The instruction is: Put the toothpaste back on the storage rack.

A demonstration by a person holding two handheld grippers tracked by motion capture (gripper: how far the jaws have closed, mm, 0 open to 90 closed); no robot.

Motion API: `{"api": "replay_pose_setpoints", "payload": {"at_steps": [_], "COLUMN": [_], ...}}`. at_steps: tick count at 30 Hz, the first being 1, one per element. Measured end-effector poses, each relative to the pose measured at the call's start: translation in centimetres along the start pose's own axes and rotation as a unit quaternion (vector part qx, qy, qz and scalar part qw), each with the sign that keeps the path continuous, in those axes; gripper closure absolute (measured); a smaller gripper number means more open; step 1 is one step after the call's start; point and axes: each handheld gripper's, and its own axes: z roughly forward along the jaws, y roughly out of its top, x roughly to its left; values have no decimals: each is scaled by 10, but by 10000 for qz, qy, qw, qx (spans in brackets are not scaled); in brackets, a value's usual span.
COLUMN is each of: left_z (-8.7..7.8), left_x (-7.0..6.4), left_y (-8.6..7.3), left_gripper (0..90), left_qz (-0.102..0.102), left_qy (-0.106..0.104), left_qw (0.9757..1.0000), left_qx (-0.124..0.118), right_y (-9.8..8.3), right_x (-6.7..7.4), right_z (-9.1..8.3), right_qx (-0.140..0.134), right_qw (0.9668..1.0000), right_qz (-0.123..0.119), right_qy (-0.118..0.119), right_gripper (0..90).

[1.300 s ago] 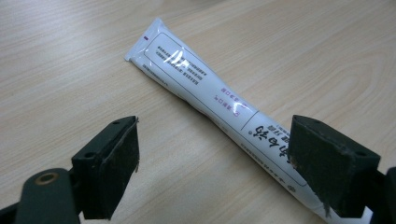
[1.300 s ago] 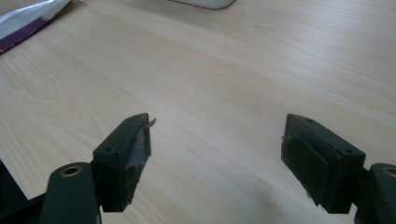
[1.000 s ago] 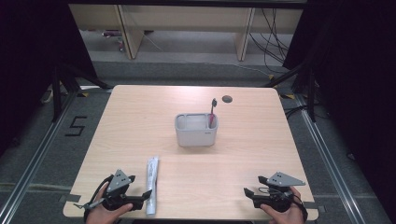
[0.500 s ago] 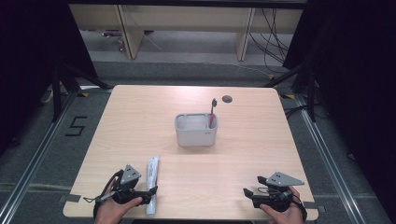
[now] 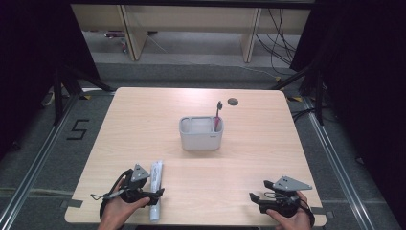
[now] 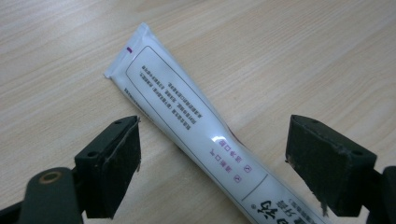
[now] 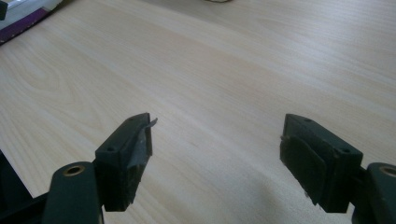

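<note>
High view, landmark: grey holder standing near the middle of the wooden surface, with a pink-handled toothbrush upright in its right-hand compartment.
Toothpaste tube: white tube lying flat on the surface, well nearer the person than the holder and off to its left, running roughly lengthwise toward the near edge.
Left claw: left claw at the near-left of the holder, held in a hand, reaching over the lower part of the tube.
Left gripper view: tube lies slantwise between the two black jaws; the left claw is spread wide, both pads apart from the tube, crimped end pointing away.
Right claw: right claw at the near-right of the holder, well apart from the tube, held low over the surface.
Right gripper view: right claw spread wide over bare wood, pinching nothing.
</note>
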Motion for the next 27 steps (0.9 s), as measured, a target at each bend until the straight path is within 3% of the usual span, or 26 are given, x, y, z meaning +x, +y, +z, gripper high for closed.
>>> {"api": "replay_pose_setpoints", "payload": {"at_steps": [10,16,18,20,21,27], "left_z": [9,9,10,11,11,11], "left_x": [-1,-1,-2,-2,-3,-2], "left_y": [2,3,3,4,3,4], "left_gripper": [257,299,322,327,331,407], "left_qz": [178,290,289,353,294,420], "left_qy": [93,84,-13,40,-4,-119], "left_qw": [9996,9991,9991,9987,9990,9981], "left_qx": [212,302,315,378,331,444], "right_y": [0,0,0,0,0,0], "right_x": [0,0,2,2,2,2], "right_z": [3,1,1,1,1,1], "right_qx": [-12,5,37,-6,20,19], "right_qw": [9999,10000,9999,9999,9999,9999], "right_qz": [15,1,112,96,99,117], "right_qy": [111,17,75,79,90,125], "right_gripper": [266,266,267,267,267,267]}}
